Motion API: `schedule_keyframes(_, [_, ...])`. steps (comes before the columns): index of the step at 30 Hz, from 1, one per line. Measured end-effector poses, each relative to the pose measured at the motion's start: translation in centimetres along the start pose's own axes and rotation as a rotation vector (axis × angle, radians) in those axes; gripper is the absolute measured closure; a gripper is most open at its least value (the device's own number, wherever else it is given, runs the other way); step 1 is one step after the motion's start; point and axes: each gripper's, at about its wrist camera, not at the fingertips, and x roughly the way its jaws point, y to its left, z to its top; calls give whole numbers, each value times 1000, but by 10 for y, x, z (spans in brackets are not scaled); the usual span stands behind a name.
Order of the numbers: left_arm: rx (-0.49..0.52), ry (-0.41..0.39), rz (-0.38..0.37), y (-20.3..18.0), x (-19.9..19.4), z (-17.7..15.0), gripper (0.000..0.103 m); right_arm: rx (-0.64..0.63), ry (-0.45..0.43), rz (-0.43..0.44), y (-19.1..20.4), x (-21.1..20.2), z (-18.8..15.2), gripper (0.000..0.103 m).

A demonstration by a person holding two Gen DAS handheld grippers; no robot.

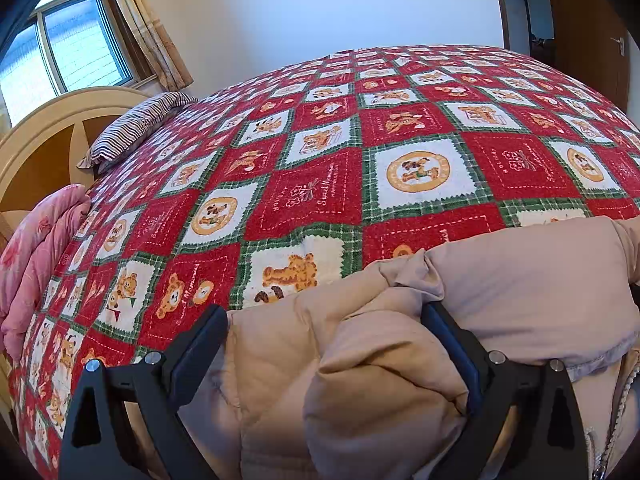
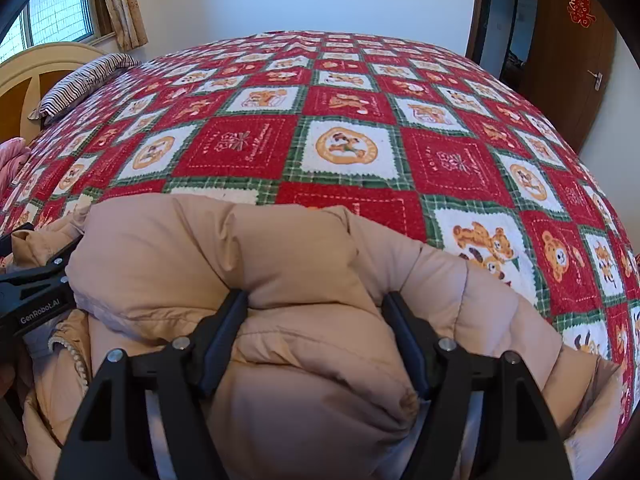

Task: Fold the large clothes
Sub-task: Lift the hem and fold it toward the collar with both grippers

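— From the left wrist camera, what do you see of the coat?

— The beige puffer jacket [image 1: 400,360] is bunched at the near edge of the bed, on the red, green and white teddy-bear blanket [image 1: 320,168]. A thick padded fold bulges up between the two fingers of the left gripper [image 1: 324,340]. The jaws stand wide apart; the right-hand finger [image 1: 452,344] lies against the fold, while the left-hand one sits at the jacket's edge, next to the blanket. Whether the pads actually press the fabric, I cannot tell. A zipper [image 1: 612,420] runs down the far right of the jacket.

— And the rest of the bed in that view?

— A striped pillow [image 1: 132,128] lies by the wooden headboard [image 1: 44,132], and a pink quilt [image 1: 36,252] hangs at the left edge.

— Now the right wrist camera?

— The same jacket [image 2: 200,248], piled toward the near side of the bed. The right gripper [image 2: 316,308] straddles a puffy fold; its fingers [image 2: 224,328] sit on either side of it, sunk against the padding, the jaws about midway apart. The fabric fills the gap, though I cannot tell whether it is truly pinched. The left gripper [image 2: 36,280] shows at the left edge, touching the jacket there.

— Anything behind?

— A brown door [image 2: 568,60] with a red paper ornament [image 2: 582,10].
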Motion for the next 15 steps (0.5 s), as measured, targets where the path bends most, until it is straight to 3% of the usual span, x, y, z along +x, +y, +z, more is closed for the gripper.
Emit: schedule_keyframes(15, [3,-1,5,-1,1,1,5,-9,4,-11,1,2,-1,29])
